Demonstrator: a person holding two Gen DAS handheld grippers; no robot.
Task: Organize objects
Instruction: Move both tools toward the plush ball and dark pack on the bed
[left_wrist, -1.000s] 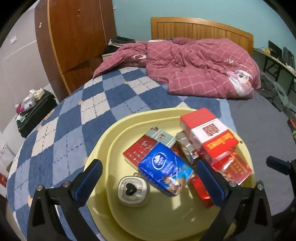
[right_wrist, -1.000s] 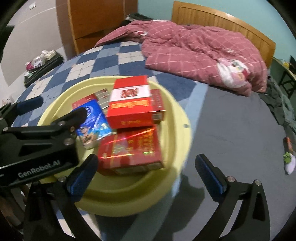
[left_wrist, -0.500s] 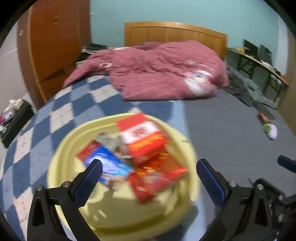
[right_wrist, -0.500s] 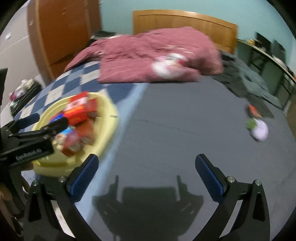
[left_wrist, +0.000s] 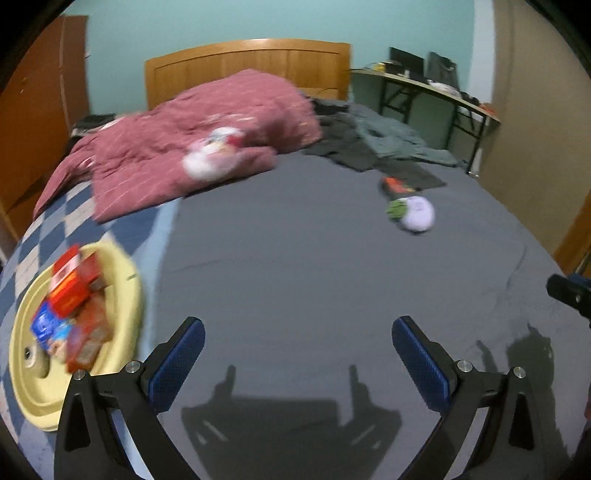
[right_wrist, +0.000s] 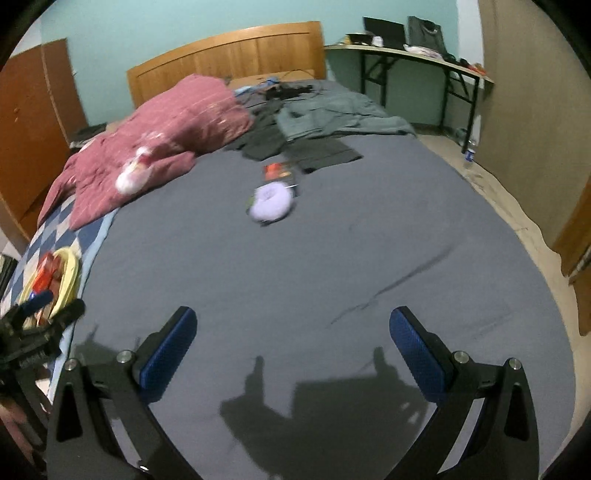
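Note:
A yellow tray (left_wrist: 122, 266) with several red and blue boxes (left_wrist: 72, 291) and a small white timer (left_wrist: 31, 360) sits at the left on the bed; it also shows in the right wrist view (right_wrist: 72, 269). A pale purple round object (left_wrist: 417, 218) with a green bit and an orange-black packet (left_wrist: 395, 186) lie far ahead on the grey sheet; the purple object also shows in the right wrist view (right_wrist: 271, 205). My left gripper (left_wrist: 298, 356) is open and empty over the grey sheet. My right gripper (right_wrist: 291, 350) is open and empty.
A crumpled pink quilt (left_wrist: 192, 147) and dark clothes (left_wrist: 376, 144) lie at the head of the bed. A wooden wardrobe (left_wrist: 33, 122) stands left. A desk (left_wrist: 424, 88) stands at the back right. A bottle (right_wrist: 469, 155) stands on the floor.
Both grippers have swung right, away from the tray. The tray has slid to the left edge of both views and the grey sheet now fills them. Both stay open.

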